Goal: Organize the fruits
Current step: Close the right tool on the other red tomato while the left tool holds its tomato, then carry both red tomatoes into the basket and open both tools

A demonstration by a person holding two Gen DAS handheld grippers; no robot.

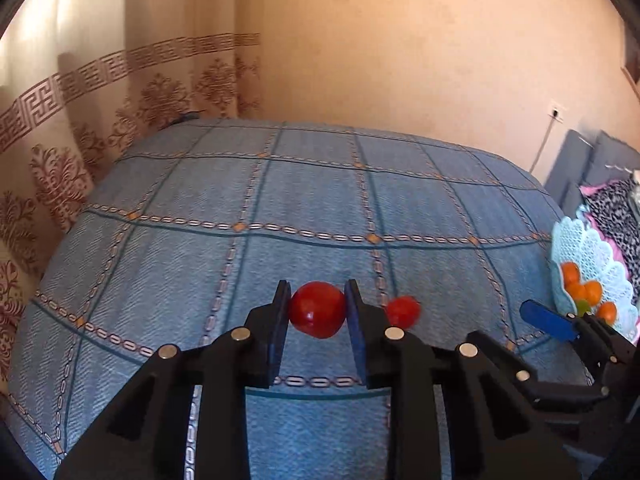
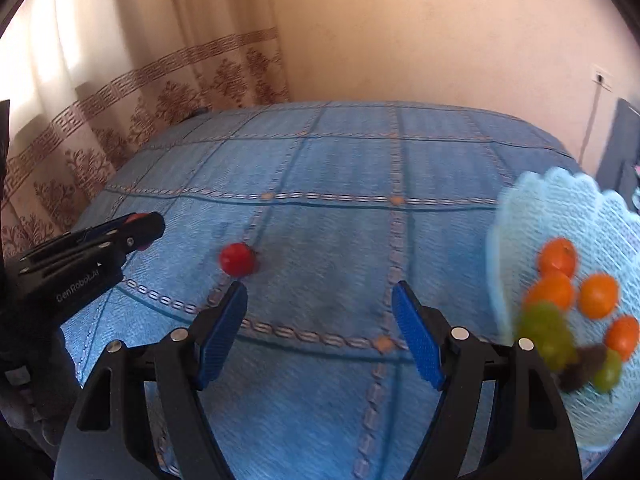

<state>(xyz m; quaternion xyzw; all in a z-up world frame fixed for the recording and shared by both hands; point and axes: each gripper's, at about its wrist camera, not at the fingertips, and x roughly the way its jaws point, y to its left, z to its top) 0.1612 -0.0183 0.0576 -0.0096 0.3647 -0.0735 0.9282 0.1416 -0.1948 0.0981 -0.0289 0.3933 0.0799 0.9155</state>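
Left gripper (image 1: 318,307) clamped on big red fruit (image 1: 318,310), held above blue checked bedspread (image 1: 280,200). Smaller red fruit (image 2: 237,259) lies on bedspread, just beside left gripper, near right gripper's left fingertip. Right gripper (image 2: 320,300) spread wide, holding nothing. Pale blue lace-pattern basket (image 2: 532,208) at right holds oranges (image 2: 598,295) and green grapes (image 2: 546,332), blurred. White lettering on left gripper's body reads "GenRobot.AI".

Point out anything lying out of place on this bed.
One small red fruit lies loose on the blue bedspread, apart from the pale blue basket that holds the oranges and green fruit. A larger red fruit is clamped in the left gripper. The right gripper is open.
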